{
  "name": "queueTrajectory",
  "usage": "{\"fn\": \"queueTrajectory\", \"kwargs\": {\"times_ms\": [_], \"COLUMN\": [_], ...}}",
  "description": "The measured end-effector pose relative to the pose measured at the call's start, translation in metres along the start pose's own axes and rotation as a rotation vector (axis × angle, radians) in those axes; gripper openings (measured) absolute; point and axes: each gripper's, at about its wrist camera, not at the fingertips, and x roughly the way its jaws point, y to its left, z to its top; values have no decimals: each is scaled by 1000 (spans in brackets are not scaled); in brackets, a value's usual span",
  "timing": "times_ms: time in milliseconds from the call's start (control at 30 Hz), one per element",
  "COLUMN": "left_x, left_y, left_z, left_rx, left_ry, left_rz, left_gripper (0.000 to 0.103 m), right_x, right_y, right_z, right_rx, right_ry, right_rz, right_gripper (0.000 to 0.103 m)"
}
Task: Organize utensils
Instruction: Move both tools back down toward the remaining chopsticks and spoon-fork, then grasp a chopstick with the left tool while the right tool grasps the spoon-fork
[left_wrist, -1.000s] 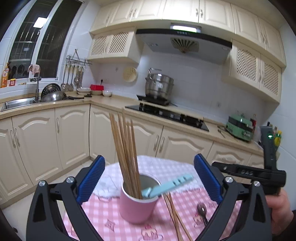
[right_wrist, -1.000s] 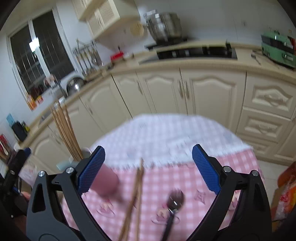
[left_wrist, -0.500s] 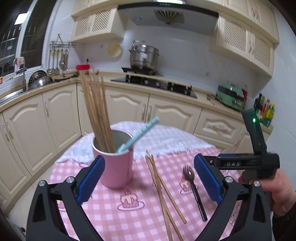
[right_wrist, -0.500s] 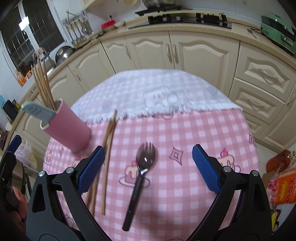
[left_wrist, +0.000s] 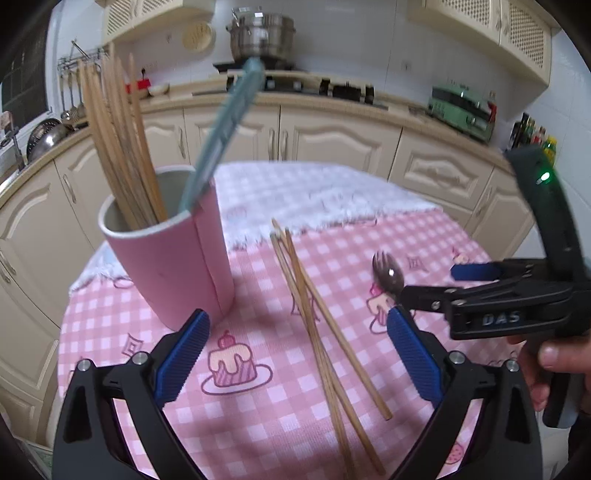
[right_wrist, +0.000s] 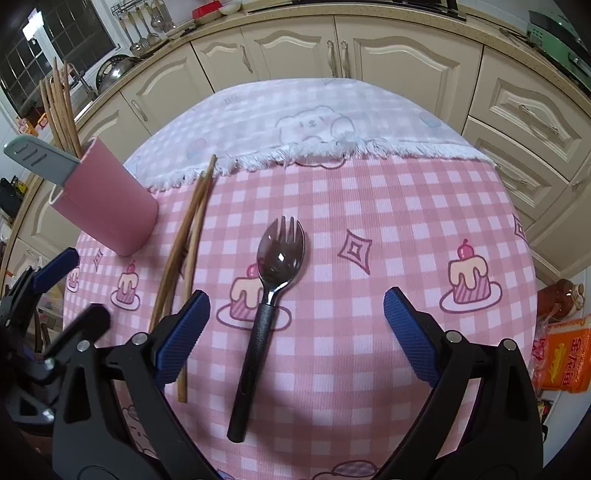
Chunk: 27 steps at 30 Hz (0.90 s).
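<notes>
1. Pink cup (left_wrist: 173, 258) stands upright on the left part of the checked tablecloth (right_wrist: 388, 229). Already in it: a bundle of wooden chopsticks (left_wrist: 118, 147) and a pale blue-grey handled utensil (left_wrist: 225, 125) leaning out over the rim. Judged sorted.
2. Not yet sorted: loose chopsticks (left_wrist: 317, 325) lie flat on the cloth just beside the cup, crossing one another, apart from its wall. Count unclear; at least three.
3. Also left: a spork with a black handle (right_wrist: 266, 302), flat on the cloth, tines pointing away from the right wrist camera, near the loose chopsticks but not touching them.
4. Right gripper (right_wrist: 295, 332): jaws spread wide, nothing between the pads. It hangs low over the spork, handle lying roughly midway between the fingers. Contact with the spork not evident.
5. Left gripper (left_wrist: 299, 354): jaws wide apart, empty. Loose chopsticks run between its fingers; the cup sits just ahead of the left finger.
6. Judgement: task partway, perhaps past the middle. Remaining items are the spork and the loose chopsticks; the spork looks like the step in hand.
</notes>
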Motion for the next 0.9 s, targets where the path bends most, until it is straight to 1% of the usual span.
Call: {"fn": "queueTrajectory", "kwargs": {"times_ms": [167,200,267,367,433,500,533,600,633,667,700,800,833,900], "left_x": [19,24,31,41,48,54,57,63,64,65,66,66,66,66], "left_y": [-1,0,-1,-1,-1,-2,-1,0,1,0,0,0,-2,-4], "left_z": [0,1,2,2,3,2,2,2,2,3,3,5,5,6], "left_rx": [5,5,6,6,6,2,-2,-20,-23,-20,-21,-22,-14,-5], "left_ry": [58,74,102,134,157,183,193,217,221,221,227,241,245,251], "left_rz": [3,3,2,-6,-11,-22,-26,-36,-36,-33,-46,-70,-73,-78], "left_gripper": [93,86,76,66,61,51,48,37,34,28,21,13,12,10], "right_x": [3,4,6,8,11,13,14,16,17,19,20,24,25,27], "right_y": [-5,-5,-6,-4,-3,1,2,6,8,9,11,18,21,30], "right_z": [-2,-2,-2,-3,-3,-2,-1,0,0,0,1,3,4,5], "right_rx": [4,4,0,-6,-12,-18,-22,-31,-35,-38,-41,-63,-70,-113], "right_ry": [11,14,18,26,29,31,32,34,37,41,45,50,52,53], "right_rz": [-19,-20,-24,-21,-20,-18,-17,-17,-17,-18,-21,-43,-46,-66], "right_gripper": [93,93,93,93,93,93,93,93,90,87,86,82,79,65]}}
